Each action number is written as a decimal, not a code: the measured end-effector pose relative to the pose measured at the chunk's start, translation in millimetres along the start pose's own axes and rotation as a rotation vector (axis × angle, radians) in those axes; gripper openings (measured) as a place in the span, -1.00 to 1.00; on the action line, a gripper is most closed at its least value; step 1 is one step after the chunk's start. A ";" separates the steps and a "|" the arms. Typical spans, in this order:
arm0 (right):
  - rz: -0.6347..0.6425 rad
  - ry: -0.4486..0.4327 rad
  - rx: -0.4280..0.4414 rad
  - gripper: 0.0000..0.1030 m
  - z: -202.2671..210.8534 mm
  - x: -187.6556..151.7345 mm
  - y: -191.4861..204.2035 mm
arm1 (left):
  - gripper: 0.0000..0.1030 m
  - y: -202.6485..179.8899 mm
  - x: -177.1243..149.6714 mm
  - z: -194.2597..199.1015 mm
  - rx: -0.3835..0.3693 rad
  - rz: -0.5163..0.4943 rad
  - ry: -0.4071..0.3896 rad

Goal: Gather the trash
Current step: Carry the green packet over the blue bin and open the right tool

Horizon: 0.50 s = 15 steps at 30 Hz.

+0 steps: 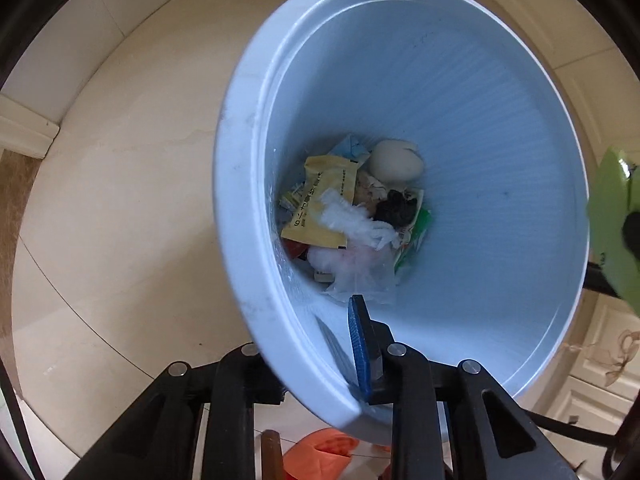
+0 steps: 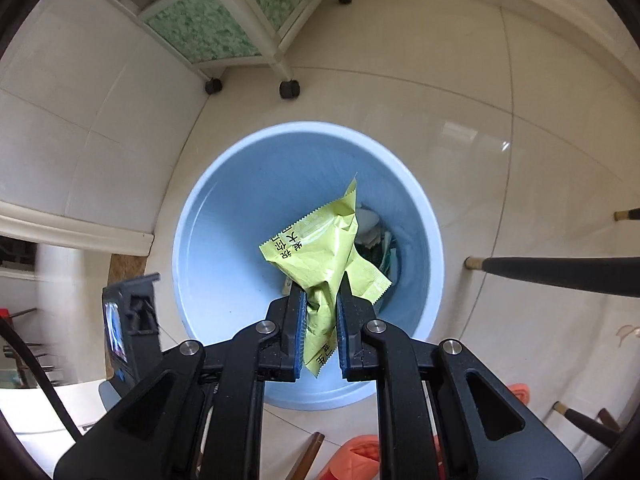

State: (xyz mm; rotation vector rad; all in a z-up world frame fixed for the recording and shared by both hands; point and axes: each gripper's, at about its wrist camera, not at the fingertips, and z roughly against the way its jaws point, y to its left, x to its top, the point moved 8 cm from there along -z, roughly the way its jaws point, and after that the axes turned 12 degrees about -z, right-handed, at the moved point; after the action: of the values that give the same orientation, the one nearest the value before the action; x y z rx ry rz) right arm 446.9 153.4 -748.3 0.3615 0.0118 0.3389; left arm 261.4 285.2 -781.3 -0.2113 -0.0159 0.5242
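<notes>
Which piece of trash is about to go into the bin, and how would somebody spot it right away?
Find the round pale blue bin standing on the cream tiled floor. Right above its mouth, the right gripper has its jaws shut on a crumpled yellow-green wrapper with black printed characters and zigzag edges. Unlike the rubbish already at the bottom, it hangs in the air, pinched by the gripper.

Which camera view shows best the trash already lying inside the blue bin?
The left wrist view: it looks straight down to the trash at the bottom of the bin. In the right wrist view the held wrapper hides most of it.
</notes>
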 end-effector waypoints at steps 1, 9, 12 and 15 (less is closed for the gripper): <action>0.001 0.003 0.008 -0.75 -0.9 -0.2 2.8 | -0.58 0.1 1.0 -1.1 0.006 -0.004 0.000; 0.016 -0.021 0.042 -0.53 4.9 6.0 24.0 | -0.58 -5.4 -5.9 -9.9 0.004 0.000 -0.012; 0.021 -0.039 0.048 -0.19 13.4 5.6 30.3 | -0.58 -4.7 -8.3 -6.7 0.002 -0.002 -0.014; 0.017 -0.052 0.060 0.00 25.3 4.1 34.8 | -0.59 -4.2 -8.6 -6.3 0.004 0.001 -0.016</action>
State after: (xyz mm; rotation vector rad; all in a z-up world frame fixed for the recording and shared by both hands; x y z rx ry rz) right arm 441.3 176.6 -712.3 0.4294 -0.0320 0.3469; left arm 256.5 276.1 -786.3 -0.2032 -0.0301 0.5266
